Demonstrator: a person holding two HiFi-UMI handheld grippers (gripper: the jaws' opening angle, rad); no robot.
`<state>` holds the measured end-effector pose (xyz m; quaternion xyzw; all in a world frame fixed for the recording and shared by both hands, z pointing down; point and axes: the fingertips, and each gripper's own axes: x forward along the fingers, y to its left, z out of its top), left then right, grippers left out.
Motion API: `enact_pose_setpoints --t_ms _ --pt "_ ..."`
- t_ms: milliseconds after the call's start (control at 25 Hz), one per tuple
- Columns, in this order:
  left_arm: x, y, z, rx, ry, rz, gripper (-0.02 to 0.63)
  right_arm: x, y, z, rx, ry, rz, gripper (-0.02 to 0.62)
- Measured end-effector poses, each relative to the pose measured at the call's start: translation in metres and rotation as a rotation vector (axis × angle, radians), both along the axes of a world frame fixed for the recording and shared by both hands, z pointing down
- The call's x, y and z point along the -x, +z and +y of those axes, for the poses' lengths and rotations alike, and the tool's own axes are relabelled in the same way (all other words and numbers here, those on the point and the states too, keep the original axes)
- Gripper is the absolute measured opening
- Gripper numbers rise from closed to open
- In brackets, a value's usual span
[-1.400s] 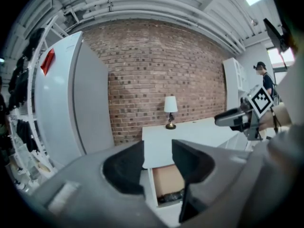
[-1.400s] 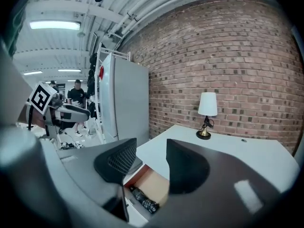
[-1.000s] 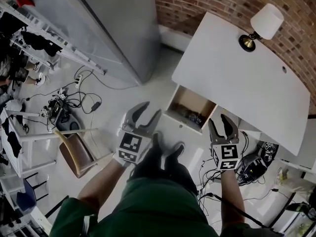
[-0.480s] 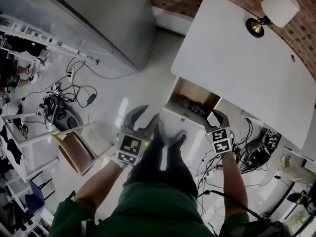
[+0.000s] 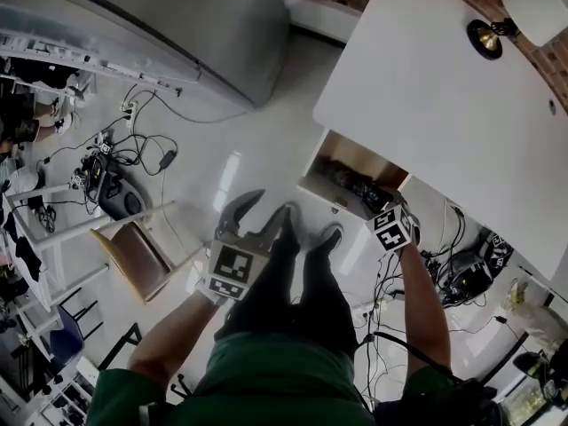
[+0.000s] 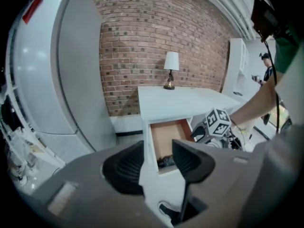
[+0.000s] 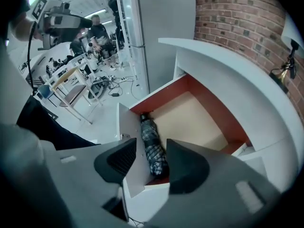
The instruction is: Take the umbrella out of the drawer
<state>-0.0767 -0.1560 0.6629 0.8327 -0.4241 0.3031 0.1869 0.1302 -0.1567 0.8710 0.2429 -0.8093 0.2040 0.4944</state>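
Note:
The white desk's drawer (image 5: pixel 330 195) stands pulled out, its wooden floor (image 7: pixel 194 120) showing. A folded dark plaid umbrella (image 7: pixel 153 144) lies along the inside of the drawer's white front panel (image 7: pixel 128 137); it is also seen in the head view as the umbrella (image 5: pixel 358 185). My right gripper (image 5: pixel 389 209) hangs over the drawer's near right corner and points steeply down. Its jaws are open, and the right gripper (image 7: pixel 151 158) frames the umbrella below without touching it. My left gripper (image 5: pixel 264 209) is open and empty above the floor, left of the drawer (image 6: pixel 167 136).
A white desk (image 5: pixel 444 105) with a lamp (image 5: pixel 524 11) stands against the brick wall. A tall grey cabinet (image 5: pixel 177 16) is at the upper left. A chair (image 5: pixel 138 256) and tangled cables (image 5: pixel 115 180) lie on the floor to the left; more cables (image 5: pixel 466 278) are under the desk.
Both grippers have sunk. The right one dropped further and tipped downward, from in front of the drawer to over its near corner. Its jaws stayed equally wide.

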Motion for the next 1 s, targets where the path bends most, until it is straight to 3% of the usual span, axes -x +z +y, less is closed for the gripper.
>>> enact_pose_setpoints --t_ms 480,1000 --pt "-0.008 0.07 0.003 0.045 -0.027 -0.018 0.19 0.022 0.111 -0.012 0.075 -0.157 0.068 0.193" --pt "0.009 0.107 -0.007 -0.019 -0.073 0.006 0.192 0.028 0.185 -0.01 0.202 -0.233 0.179 0.251"
